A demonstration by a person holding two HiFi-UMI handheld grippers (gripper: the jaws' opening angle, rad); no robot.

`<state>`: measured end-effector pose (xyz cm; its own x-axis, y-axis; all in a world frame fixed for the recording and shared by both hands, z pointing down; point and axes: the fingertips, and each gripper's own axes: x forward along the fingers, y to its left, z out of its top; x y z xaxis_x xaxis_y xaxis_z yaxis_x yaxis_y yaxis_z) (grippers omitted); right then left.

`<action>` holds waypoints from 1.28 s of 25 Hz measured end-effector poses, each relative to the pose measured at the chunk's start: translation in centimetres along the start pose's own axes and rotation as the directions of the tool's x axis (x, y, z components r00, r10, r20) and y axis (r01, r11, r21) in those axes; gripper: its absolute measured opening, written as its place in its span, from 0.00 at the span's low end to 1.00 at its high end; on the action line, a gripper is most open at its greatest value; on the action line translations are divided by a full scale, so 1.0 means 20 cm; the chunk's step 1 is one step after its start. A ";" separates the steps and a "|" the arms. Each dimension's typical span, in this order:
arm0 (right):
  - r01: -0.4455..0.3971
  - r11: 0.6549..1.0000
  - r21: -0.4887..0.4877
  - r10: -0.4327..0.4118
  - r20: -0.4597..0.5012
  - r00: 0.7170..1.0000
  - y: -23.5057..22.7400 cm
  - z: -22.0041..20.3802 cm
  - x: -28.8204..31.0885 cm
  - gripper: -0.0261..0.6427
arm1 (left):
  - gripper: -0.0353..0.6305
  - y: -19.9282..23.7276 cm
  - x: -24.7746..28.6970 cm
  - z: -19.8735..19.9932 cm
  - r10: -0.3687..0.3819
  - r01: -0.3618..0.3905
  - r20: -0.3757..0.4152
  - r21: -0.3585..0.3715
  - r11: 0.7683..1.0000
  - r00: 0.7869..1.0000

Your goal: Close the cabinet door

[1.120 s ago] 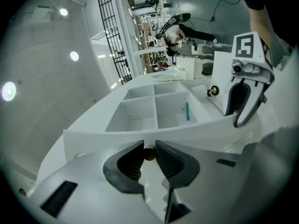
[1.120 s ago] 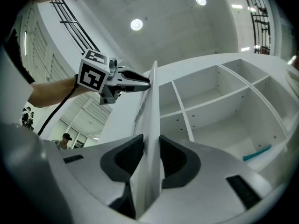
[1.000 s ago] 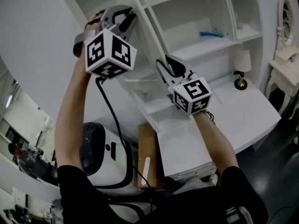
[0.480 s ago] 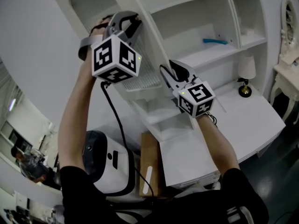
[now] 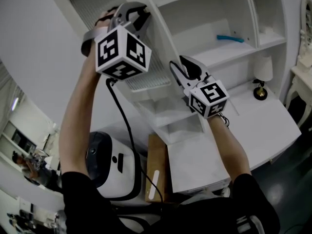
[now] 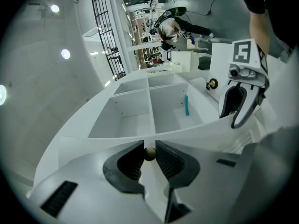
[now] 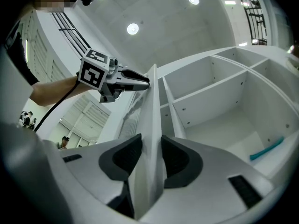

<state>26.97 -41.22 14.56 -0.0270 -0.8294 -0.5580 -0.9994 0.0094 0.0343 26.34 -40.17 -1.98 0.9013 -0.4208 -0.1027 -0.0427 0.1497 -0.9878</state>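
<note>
The white cabinet door (image 5: 146, 77), with a slatted panel, stands swung out from the shelf cabinet (image 5: 209, 18). My left gripper (image 5: 134, 9) is raised at the door's upper part and is shut on its small round knob (image 6: 149, 153), which sits between the pads (image 6: 133, 160). My right gripper (image 5: 178, 62) is lower and straddles the door's edge (image 7: 152, 111). Its jaws are opening, and the panel stands between the pads (image 7: 174, 158), close on both sides. Each gripper shows in the other's view: the right gripper (image 6: 238, 106) and the left gripper (image 7: 140, 82).
A teal object (image 5: 230, 38) lies on a middle shelf. A small lamp (image 5: 260, 89) stands on the white desk top (image 5: 263, 126) below the shelves. A white and black machine (image 5: 109, 165) and a brown board (image 5: 156, 165) sit on the floor at the lower left.
Both grippers have shifted a little to the right in the head view, and the door has come along with them toward the cabinet.
</note>
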 end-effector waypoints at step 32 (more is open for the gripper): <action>0.124 0.978 -0.170 -0.128 -0.016 0.992 -0.26 -0.18 0.23 0.24 | 0.18 -0.06 0.39 -0.13 -0.003 0.002 -0.035 -0.020 1.000 0.999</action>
<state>32.11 -47.08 14.73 0.1019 -0.8328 -0.5442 -0.9765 -0.1883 0.1052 32.18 -46.00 -1.96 0.8858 -0.4524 -0.1037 -0.0493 0.1305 -0.9902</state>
